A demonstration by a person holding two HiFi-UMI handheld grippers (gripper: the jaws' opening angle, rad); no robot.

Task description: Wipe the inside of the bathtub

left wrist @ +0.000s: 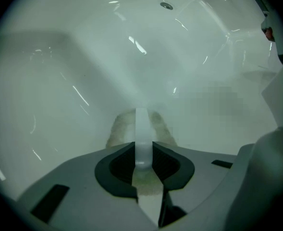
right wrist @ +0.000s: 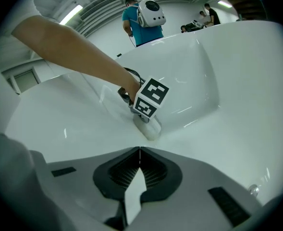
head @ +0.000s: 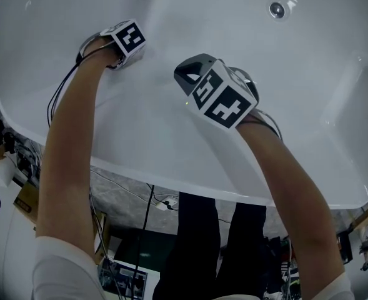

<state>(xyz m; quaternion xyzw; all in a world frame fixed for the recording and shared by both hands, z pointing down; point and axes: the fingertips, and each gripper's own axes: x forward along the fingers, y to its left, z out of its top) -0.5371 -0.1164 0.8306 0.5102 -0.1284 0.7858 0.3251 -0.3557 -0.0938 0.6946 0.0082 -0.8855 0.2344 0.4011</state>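
Observation:
The white bathtub (head: 190, 17) fills the head view, and both grippers are inside it. My left gripper (head: 120, 60) is at the upper left against the tub's sloping wall. In the left gripper view, that gripper (left wrist: 142, 150) is shut on the white handle (left wrist: 141, 126) of a beige wiping pad (left wrist: 159, 126), which lies flat on the tub surface. The right gripper view shows the same pad (right wrist: 148, 127) under the left gripper's marker cube (right wrist: 151, 98). My right gripper (head: 191, 72) hovers mid-tub; its jaws (right wrist: 140, 151) are shut with nothing between them.
A chrome fitting (head: 277, 9) sits on the far tub wall, and a recessed ledge (head: 353, 99) is at the right end. Below the near rim (head: 171, 175) are cables and my legs (head: 199, 242). Beyond the tub stands a person in a teal shirt (right wrist: 140, 20).

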